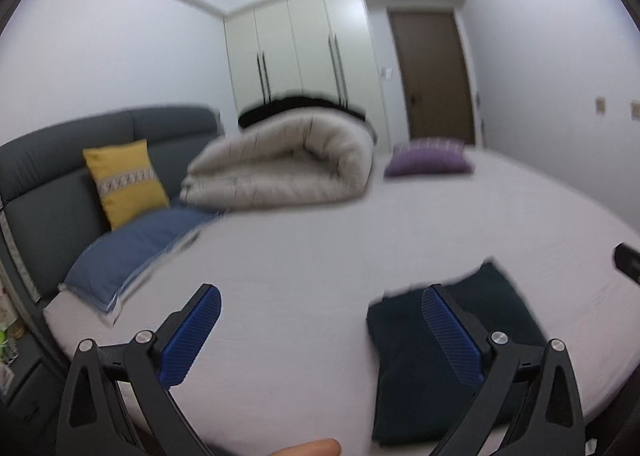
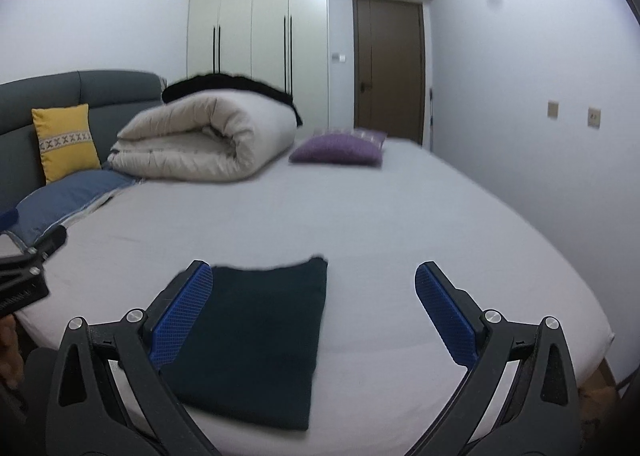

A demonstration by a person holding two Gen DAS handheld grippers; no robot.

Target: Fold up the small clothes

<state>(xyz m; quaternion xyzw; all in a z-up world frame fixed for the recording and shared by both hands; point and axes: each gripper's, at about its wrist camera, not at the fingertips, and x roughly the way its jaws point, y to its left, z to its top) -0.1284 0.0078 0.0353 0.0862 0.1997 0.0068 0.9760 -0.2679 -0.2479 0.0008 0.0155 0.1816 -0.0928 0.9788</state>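
Right wrist view showed the dark garment (image 2: 256, 336) lying flat on the bed sheet (image 2: 380, 216) as a neat rectangle, at about 7 o'clock from the frame's middle, under the left finger of the right gripper (image 2: 314, 320). That gripper was spread wide and held nothing. In the left wrist view the left gripper (image 1: 320, 336) was likewise spread and empty, with the garment (image 1: 420, 376) at 4 o'clock, partly behind its right-hand finger. By my judgement the fold looked finished or nearly so. To do the step well, each gripper would have needed to keep its jaws clear of the cloth, lifting straight off so no edge caught, or press lightly along the crease at 12 o'clock.
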